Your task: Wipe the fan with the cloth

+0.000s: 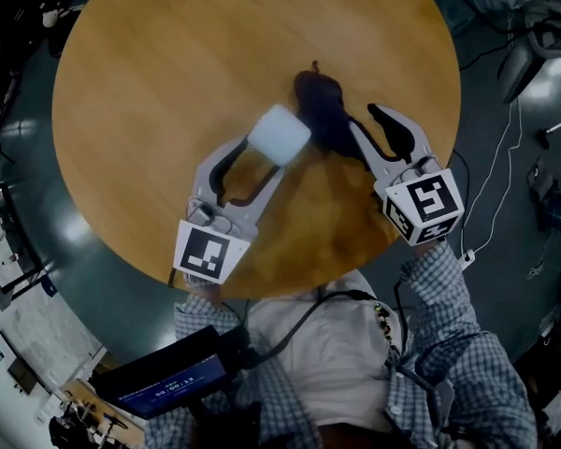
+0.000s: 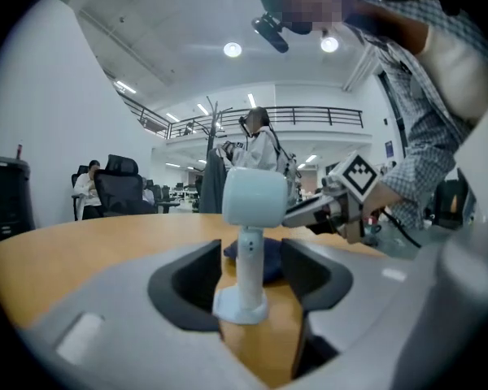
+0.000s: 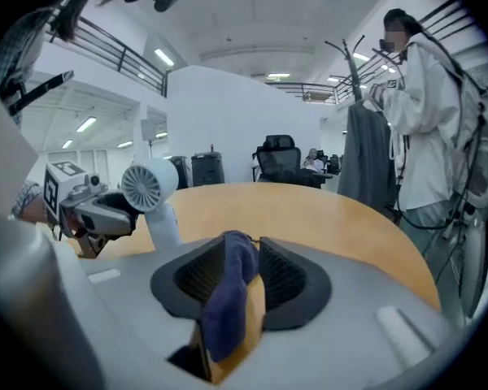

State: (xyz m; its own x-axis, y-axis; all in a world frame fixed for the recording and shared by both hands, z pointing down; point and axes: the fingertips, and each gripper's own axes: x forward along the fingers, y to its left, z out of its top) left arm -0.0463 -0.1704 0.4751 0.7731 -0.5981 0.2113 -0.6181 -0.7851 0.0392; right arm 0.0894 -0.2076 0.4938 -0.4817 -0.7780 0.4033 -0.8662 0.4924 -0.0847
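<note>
A small white fan (image 1: 279,135) stands upright on the round wooden table (image 1: 168,82). My left gripper (image 1: 254,165) is open, one jaw on each side of the fan's thin stem (image 2: 248,266), with a gap on both sides. The fan's base rests on the wood between the jaws. A dark blue cloth (image 1: 323,110) lies bunched just right of the fan. My right gripper (image 1: 366,124) is shut on the cloth (image 3: 228,299), which is pinched at the jaw tips and hangs down between them. In the right gripper view the fan's grille (image 3: 149,187) faces the camera at left.
The table's near edge runs just below both grippers. A dark device with a lit screen (image 1: 164,377) hangs at the person's waist. Cables (image 1: 505,157) trail on the floor at right. A person in a white coat (image 3: 423,120) stands by a coat rack beyond the table.
</note>
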